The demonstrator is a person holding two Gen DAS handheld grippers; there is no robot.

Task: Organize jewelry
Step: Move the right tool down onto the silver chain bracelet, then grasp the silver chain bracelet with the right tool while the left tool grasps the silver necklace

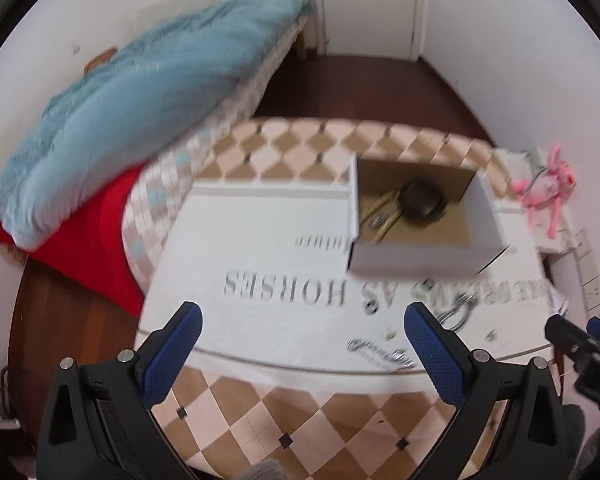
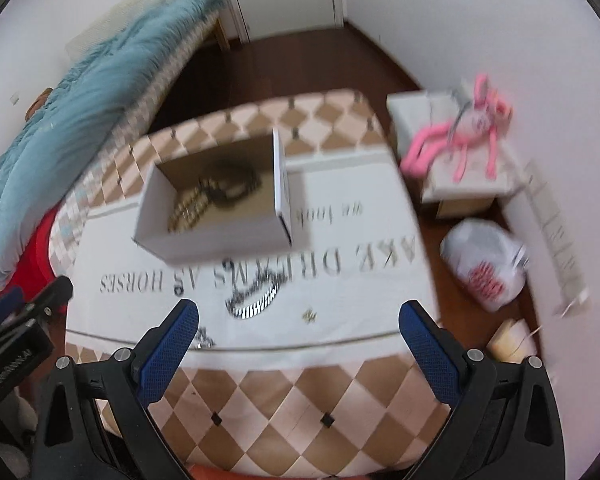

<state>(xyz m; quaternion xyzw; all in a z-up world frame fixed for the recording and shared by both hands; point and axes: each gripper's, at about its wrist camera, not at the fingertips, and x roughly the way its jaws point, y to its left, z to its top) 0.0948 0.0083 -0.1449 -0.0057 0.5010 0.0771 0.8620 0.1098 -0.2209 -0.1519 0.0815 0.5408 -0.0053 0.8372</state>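
**Both claws wide and empty, jewelry split between the box and the cloth**

You've got both grippers hovering over the near edge of the checkered table (image 2: 284, 400), and neither one has anything in it. Your left gripper (image 1: 300, 344) has its blue pads spread wide, with just white cloth showing between them. Same story for your right gripper (image 2: 298, 340): spread wide, nothing pinched.

The open white cardboard box (image 2: 216, 236) sits on the white printed cloth (image 2: 352, 304), toward the far side of the table. There's already stuff inside it: a gold-coloured chain or strap (image 2: 188, 208) along one side, touching a dark round piece (image 1: 422, 200). Both views are pretty smeared, so I can't say if that dark piece is a bracelet or a watch.

The loose pieces are on the cloth between the box and your grippers. From the right wrist view, a silver chain (image 2: 256, 296) lies just ahead of your right gripper, a bit toward its left finger, and a tiny gold piece (image 2: 310, 314) sits right beside it. Another small silver piece (image 2: 204, 338) is partly tucked behind the left finger's tip. In the left wrist view you'll spot a silver bracelet-looking piece (image 1: 380, 352) near the cloth's front edge, just beside your left gripper's right finger.

Off to the right, a pink plush toy (image 2: 468, 128) lies on a small white stand (image 2: 460, 188).
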